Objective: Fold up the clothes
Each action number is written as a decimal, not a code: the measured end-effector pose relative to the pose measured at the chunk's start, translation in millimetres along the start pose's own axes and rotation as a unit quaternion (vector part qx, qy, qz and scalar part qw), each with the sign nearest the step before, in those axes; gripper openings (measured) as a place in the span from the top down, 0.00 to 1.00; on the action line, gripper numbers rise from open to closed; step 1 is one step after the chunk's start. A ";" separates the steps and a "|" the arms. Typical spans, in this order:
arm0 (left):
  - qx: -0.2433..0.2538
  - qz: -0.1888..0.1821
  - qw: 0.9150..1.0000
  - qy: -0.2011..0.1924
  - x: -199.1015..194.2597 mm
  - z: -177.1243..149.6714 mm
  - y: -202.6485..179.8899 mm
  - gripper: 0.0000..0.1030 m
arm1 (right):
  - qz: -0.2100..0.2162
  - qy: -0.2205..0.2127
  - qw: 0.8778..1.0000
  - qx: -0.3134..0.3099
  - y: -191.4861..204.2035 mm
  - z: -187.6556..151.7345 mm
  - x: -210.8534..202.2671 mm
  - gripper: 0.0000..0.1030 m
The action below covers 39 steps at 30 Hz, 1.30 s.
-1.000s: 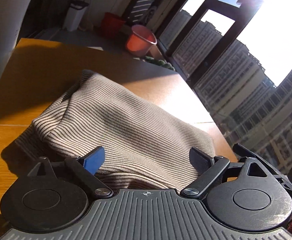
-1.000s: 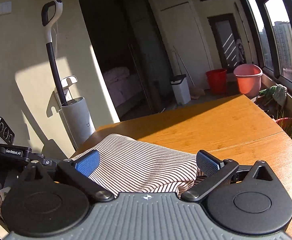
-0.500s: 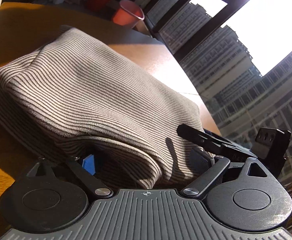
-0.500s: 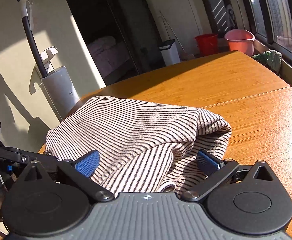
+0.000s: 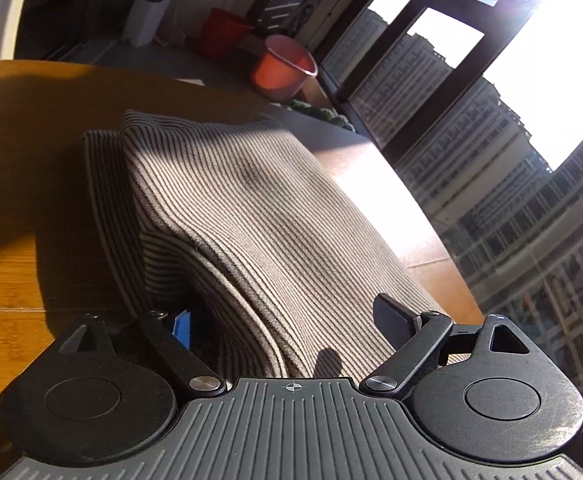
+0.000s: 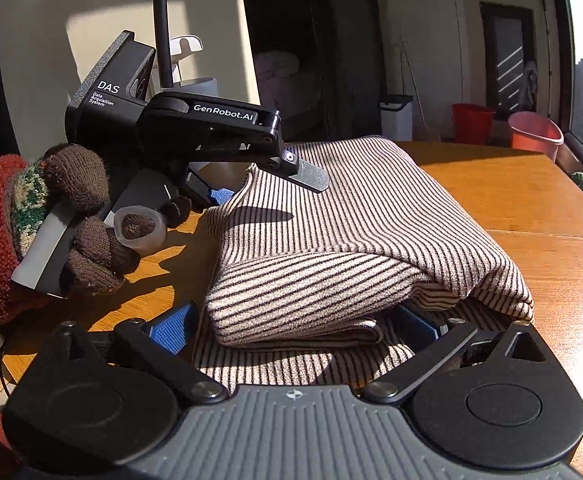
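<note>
A folded beige garment with thin dark stripes [image 5: 251,200] [image 6: 371,208] lies on the wooden table [image 5: 31,160] [image 6: 531,200]. My left gripper [image 5: 285,320] straddles one end of it. Its jaws are closing, with the folded edge between them and no pad visibly pressing. From the right wrist view that left gripper [image 6: 267,186] shows one finger above the cloth and a blue pad beside it, held by a gloved hand [image 6: 71,220]. My right gripper [image 6: 291,326] stands wide open around the near folded edge, its blue pads at either side.
A pink bucket [image 5: 285,68] [image 6: 535,132], a red bucket [image 5: 223,32] and a white bin [image 5: 147,12] stand on the floor past the table. Tall windows [image 5: 431,80] run along the right. The table's edge [image 5: 431,220] lies close beside the garment. A vacuum stand [image 6: 187,64] stands against the wall.
Both grippers have come down and forward onto the garment. The cloth edges now lie between their jaws. The left gripper and gloved hand have come in close in the right wrist view.
</note>
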<state>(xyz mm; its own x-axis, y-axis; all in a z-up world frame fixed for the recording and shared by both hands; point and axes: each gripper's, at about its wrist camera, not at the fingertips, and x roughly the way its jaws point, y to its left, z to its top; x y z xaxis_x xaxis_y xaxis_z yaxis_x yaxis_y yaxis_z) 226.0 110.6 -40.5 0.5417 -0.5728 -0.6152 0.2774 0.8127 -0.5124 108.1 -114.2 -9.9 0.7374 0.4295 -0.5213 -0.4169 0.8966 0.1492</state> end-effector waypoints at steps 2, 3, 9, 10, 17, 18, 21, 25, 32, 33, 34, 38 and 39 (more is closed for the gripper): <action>0.004 0.006 1.000 -0.002 -3.5 -2.4 -2.8 0.12 | -0.005 -0.015 1.000 0.019 -11.0 4.3 -9.7 0.00; 0.009 0.011 1.000 -0.004 -5.7 -3.7 -4.8 0.12 | -0.004 -0.021 0.999 0.030 -16.9 6.1 -14.4 0.00; 0.042 0.009 0.998 -0.041 -26.2 -11.5 -32.5 0.11 | -0.006 -0.054 0.996 0.071 -40.6 9.4 -37.5 0.00; 0.044 -0.001 0.998 -0.048 -31.6 -13.5 -37.0 0.11 | -0.007 -0.057 0.996 0.073 -42.4 8.6 -38.9 0.00; 0.055 -0.080 0.994 -0.044 -32.1 -25.7 -64.9 0.11 | -0.018 -0.055 0.995 0.081 -52.8 3.9 -40.4 0.00; 0.055 -0.083 0.994 -0.035 -23.8 -28.5 -65.6 0.11 | -0.018 -0.054 0.995 0.081 -53.0 3.3 -41.2 0.00; 0.054 -0.069 0.996 -0.013 0.9 -39.1 -62.3 0.12 | -0.019 -0.051 0.996 0.076 -49.5 3.9 -40.8 0.00; 0.069 -0.068 0.995 -0.016 2.5 -43.4 -55.3 0.15 | -0.018 -0.049 0.996 0.074 -47.1 3.7 -41.4 0.00; 0.069 -0.037 0.996 -0.029 -6.4 -31.1 -29.6 0.22 | 0.004 -0.043 0.997 0.063 -38.0 1.9 -39.0 0.00; 0.064 -0.036 0.997 -0.031 -7.9 -28.9 -24.7 0.22 | 0.009 -0.044 0.997 0.062 -38.0 1.9 -40.5 0.00; 0.059 -0.034 0.997 -0.034 -9.4 -26.2 -19.5 0.22 | 0.017 -0.047 0.997 0.061 -38.5 2.2 -42.9 0.00; 0.059 -0.006 0.997 -0.047 -15.9 -18.2 -7.6 0.25 | 0.039 -0.061 0.996 0.060 -45.1 6.3 -55.8 0.00; 0.060 -0.002 0.997 -0.049 -17.5 -17.7 -5.2 0.25 | 0.038 -0.066 0.995 0.058 -46.9 8.5 -58.0 0.00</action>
<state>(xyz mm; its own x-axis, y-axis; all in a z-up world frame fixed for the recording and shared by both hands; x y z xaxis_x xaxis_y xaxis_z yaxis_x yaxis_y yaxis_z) 201.0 114.5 -37.6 0.6140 -0.5677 -0.5483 0.3697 0.8206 -0.4357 89.3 -180.3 20.5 0.7724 0.5004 -0.3912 -0.4155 0.8639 0.2848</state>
